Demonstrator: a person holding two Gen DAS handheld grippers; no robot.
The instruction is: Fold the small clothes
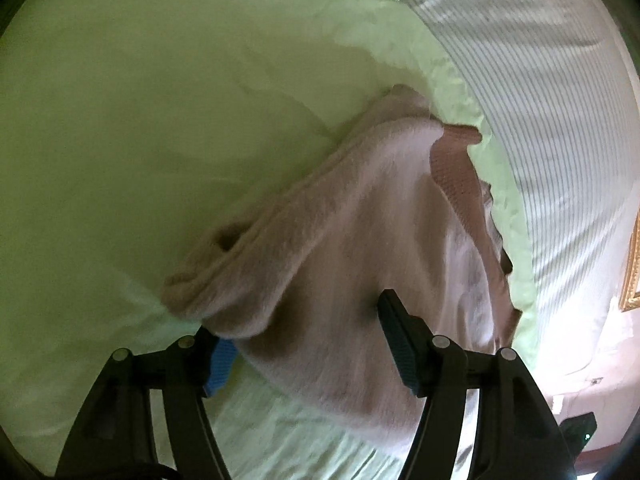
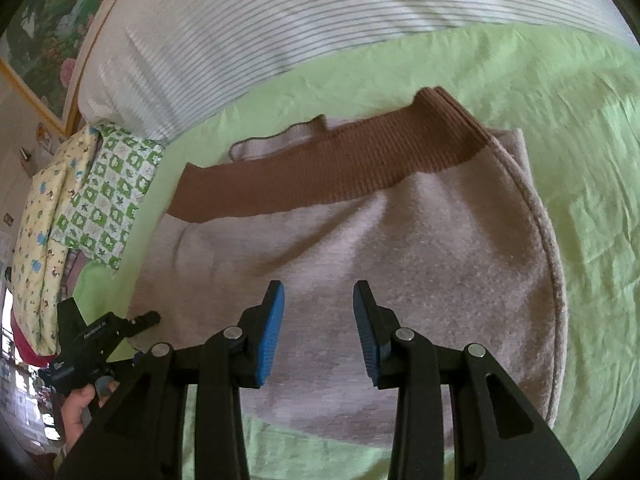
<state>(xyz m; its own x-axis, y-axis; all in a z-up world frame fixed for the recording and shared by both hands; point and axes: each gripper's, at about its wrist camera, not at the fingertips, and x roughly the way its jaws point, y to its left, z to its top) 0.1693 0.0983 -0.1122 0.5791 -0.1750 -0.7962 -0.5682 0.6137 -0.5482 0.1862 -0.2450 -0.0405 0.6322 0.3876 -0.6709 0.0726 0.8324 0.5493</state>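
Note:
A small pale pink fleece garment with a brown ribbed band lies on the light green bed sheet. My right gripper is open and empty, just above the garment's middle. In the left wrist view the garment is bunched and partly folded, with the brown band at its far side. My left gripper is open, its fingers either side of the garment's near fold; the left fingertip is hidden under the fabric. The left gripper also shows in the right wrist view at the garment's left edge.
A white striped blanket lies along the far side of the sheet, also in the left wrist view. Patterned green and yellow cloths are piled at the left. A framed picture hangs on the wall behind.

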